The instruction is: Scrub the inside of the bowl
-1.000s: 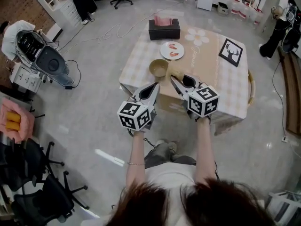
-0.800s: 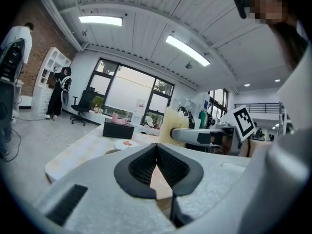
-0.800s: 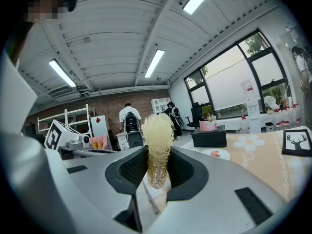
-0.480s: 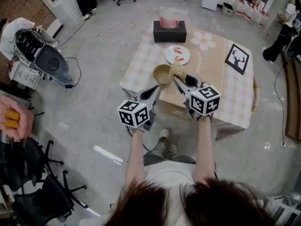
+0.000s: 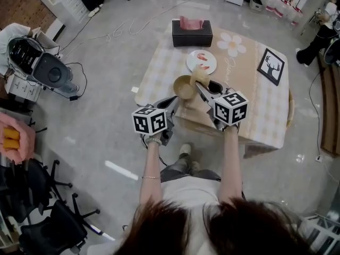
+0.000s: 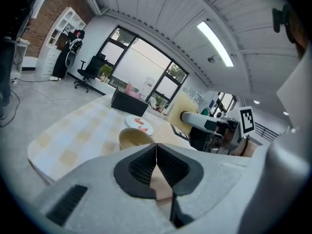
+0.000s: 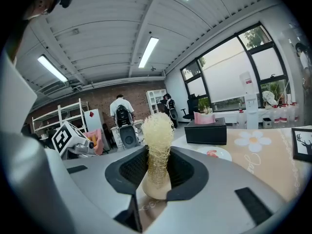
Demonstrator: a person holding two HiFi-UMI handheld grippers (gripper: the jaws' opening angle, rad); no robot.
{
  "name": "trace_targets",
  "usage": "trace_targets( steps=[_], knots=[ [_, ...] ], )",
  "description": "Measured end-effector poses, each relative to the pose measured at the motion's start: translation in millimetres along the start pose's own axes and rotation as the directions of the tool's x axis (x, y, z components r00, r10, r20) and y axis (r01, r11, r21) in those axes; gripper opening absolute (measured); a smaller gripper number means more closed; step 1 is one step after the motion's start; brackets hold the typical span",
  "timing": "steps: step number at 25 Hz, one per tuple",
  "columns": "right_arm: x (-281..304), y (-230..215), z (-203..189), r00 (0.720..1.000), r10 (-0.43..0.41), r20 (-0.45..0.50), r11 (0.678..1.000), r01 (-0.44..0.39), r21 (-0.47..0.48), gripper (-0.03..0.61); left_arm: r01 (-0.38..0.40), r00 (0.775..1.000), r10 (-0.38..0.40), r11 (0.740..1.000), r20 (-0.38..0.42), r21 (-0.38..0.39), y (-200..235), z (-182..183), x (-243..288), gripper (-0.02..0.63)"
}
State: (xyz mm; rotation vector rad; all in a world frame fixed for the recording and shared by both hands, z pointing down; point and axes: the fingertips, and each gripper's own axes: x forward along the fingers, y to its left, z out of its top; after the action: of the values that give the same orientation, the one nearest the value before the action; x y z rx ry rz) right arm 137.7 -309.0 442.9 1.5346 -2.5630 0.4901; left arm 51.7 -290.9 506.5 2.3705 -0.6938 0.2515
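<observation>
**Scrubber beside the bowl**

The desk (image 5: 260,105) carries the bowl (image 5: 183,86) by its near-left edge. The left claw (image 5: 171,102), pressed together and empty, sits just nearer; it should brace the rim. The right claw (image 5: 204,87) pinches a fibrous scrubber (image 5: 200,76), best lowered inside before circling.

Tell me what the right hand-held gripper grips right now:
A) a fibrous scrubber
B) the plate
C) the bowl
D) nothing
A: in the right gripper view, the right hand-held gripper has its jaws clamped on the pale fibrous scrubber, while the bowl stands free on the table.
</observation>
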Motion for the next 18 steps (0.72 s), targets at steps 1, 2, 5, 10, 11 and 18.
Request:
trace_targets(
  steps=[1,2,5,10,11,18],
  knots=[
    [2.6,-2.4,-0.9,1.000,-0.003,-0.010,1.000,0.003,-0.006,0.095,-0.002,1.000,0.002,1.000,-0.018,-0.005,3.7,-1.9,3.4,0.012],
    [4.9,-4.7,-2.0,1.000,-0.006,-0.020,1.000,0.006,-0.013,0.095,-0.002,0.999,0.001,1.000,-0.033,-0.014,6.8,-4.1,6.7,0.013],
    [11.0,-11.6,-3.8,0.999,-0.012,-0.039,1.000,0.011,-0.023,0.095,0.008,0.999,-0.011,0.999,-0.053,-0.043,13.2,-7.9,14.2,0.015],
    [23.5,-22.3,-6.4,0.998,-0.004,-0.064,1.000,0.002,-0.018,0.095,-0.002,0.998,-0.004,0.996,-0.064,-0.091,24.5,-7.2,20.9,0.066],
    [25.9,-22.8,-7.2,0.997,0.004,-0.071,1.000,-0.006,-0.018,0.095,-0.005,0.998,-0.001,0.994,-0.062,-0.108,26.5,-7.4,21.3,0.088],
    [44.2,-31.2,-6.7,0.987,0.075,-0.143,0.995,-0.083,-0.052,0.095,-0.065,0.998,0.062,0.976,-0.022,-0.207,39.0,-3.1,26.3,0.117]
  ],
)
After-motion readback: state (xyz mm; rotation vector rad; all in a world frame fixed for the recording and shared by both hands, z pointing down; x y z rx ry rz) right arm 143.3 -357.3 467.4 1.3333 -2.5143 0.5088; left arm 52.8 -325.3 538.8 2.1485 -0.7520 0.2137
